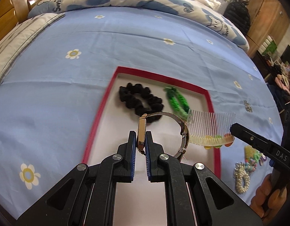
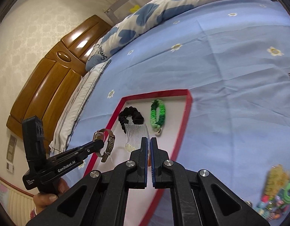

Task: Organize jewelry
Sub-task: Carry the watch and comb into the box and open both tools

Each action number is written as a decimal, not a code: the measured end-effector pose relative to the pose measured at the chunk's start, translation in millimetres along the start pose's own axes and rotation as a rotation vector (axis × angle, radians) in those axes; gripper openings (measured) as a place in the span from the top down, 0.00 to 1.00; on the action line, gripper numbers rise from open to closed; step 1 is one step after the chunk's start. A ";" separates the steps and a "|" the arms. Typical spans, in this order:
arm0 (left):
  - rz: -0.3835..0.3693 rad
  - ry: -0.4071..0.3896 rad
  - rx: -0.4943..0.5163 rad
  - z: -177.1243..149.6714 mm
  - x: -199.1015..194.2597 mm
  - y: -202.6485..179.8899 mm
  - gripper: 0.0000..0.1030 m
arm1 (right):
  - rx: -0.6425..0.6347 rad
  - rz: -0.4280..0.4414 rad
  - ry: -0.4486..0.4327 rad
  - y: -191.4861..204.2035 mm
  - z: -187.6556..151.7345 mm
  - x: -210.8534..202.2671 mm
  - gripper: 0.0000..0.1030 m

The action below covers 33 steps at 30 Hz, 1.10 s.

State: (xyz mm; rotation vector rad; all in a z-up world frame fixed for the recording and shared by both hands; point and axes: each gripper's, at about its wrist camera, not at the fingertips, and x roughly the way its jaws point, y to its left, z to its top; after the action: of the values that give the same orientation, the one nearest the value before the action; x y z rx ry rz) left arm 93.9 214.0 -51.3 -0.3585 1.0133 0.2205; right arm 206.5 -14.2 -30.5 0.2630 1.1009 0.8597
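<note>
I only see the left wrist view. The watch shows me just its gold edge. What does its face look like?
Observer: The right wrist view shows the watch face-on, with a pale, rounded-square dial.
Operator: And the green bracelet, half hidden behind the comb?
Observer: The green bracelet ends in a small pale bead at its near end.
Operator: How is the comb held?
Observer: The right hand-held gripper is shut on one end of the comb's spine.

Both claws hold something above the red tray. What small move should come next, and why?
Probably lower the left claw and release the watch on the red tray's bare white floor. The scrunchie and green bracelet already lie farther back.
</note>
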 end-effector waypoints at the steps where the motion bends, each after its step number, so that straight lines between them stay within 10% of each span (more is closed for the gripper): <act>1: 0.004 0.002 -0.005 1.4 3.2 2.8 0.93 | -0.001 0.000 0.002 1.3 0.6 3.4 0.98; 33: 0.092 0.095 0.013 15.8 60.3 10.9 0.90 | -0.027 -0.091 0.102 -8.1 12.4 63.7 0.91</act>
State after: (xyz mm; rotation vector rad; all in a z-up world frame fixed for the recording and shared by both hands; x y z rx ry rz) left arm 133.5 231.1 -97.6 -0.3127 1.1256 0.2820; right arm 232.4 29.0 -72.2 0.1464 1.1860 0.8135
